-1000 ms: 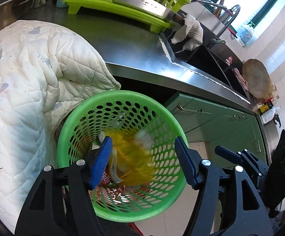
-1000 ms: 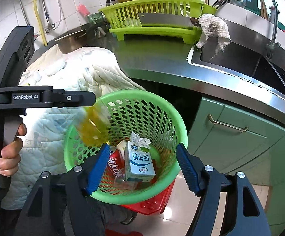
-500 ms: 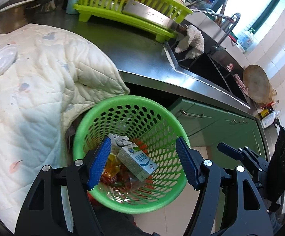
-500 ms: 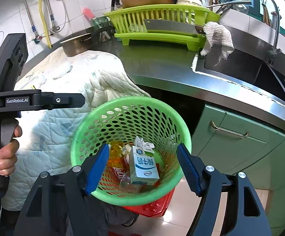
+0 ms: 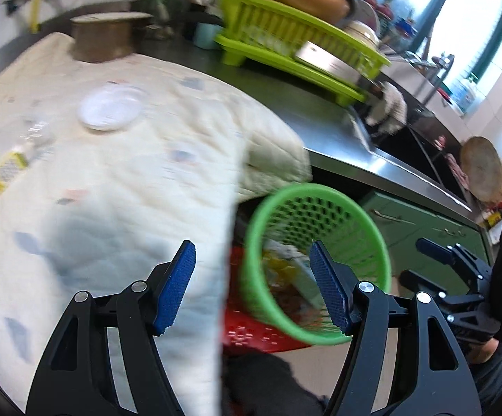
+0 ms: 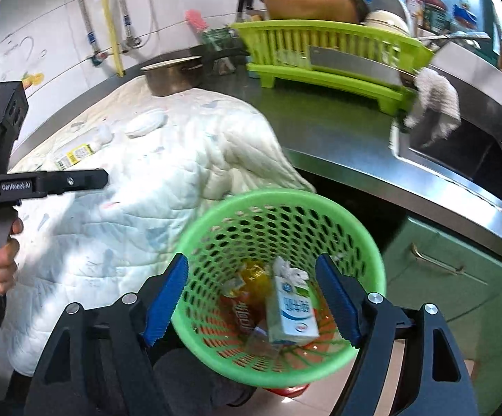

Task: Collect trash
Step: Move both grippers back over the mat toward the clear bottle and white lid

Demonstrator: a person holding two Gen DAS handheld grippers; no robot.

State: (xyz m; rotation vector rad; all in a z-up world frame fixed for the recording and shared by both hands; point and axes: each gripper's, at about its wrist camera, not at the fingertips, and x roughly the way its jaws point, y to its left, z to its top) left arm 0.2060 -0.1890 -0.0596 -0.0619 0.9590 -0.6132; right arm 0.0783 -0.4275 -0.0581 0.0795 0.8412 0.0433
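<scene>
The right claw (image 6: 251, 294) hangs over the green basket (image 6: 368, 267), its blue pads apart and just opened wider, nothing between them. In the basket lie a milk carton (image 6: 292, 306), a red can (image 6: 242, 315) and a yellow wrapper (image 6: 254, 272). The left claw (image 5: 251, 284) is also apart and empty, over the hanging edge of the white quilt (image 5: 119, 180) where it meets the basket rim.

The step in hand looks like reaching for the next piece of trash. On the quilt, at about ten o'clock from the left claw, a clear wrapper with a yellow label (image 5: 5, 170) lies flat; at eleven o'clock, farther back, sits a white plastic lid (image 5: 110, 107). The nearer wrapper seems the best next pick: come down with the pads astride it and pinch only the film, not the soft quilt beneath.

The quilt gives open room to its left and back. Behind it a metal pot (image 5: 108, 38) stands at twelve o'clock, and the dish rack (image 5: 296, 48) at one o'clock, so sweeps should stay low and short. The table (image 6: 320, 135) edge and sink (image 6: 458, 152) lie to the right, well clear.
</scene>
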